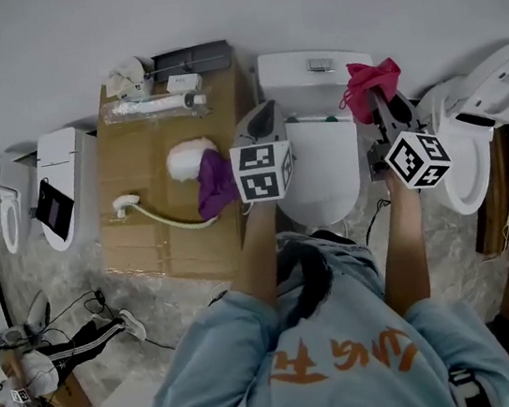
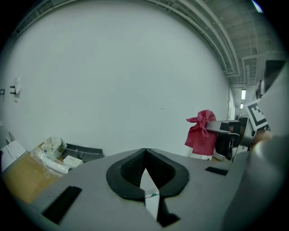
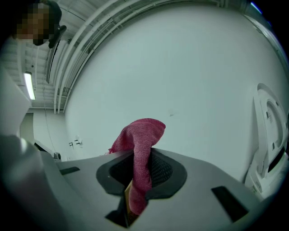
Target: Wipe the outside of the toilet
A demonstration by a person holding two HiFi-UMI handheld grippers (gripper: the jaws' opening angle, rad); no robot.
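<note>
Pink-red cloth [image 3: 137, 149] sits pinched between the closed jaws of the right gripper [image 3: 141, 182]. It is bunched above the tips and held in the air over the right end of the toilet [image 1: 326, 173] cistern, seemingly clear of it. The left gripper [image 2: 145, 158] hovers at the cistern's left side, its jaws closed tip to tip on nothing (only white porcelain shows through the gap). I judge that wiping has not begun and the step in hand is bringing the cloth to the toilet. Next, the right gripper should lower, press the cloth onto the outer surface and stroke along it.
</note>
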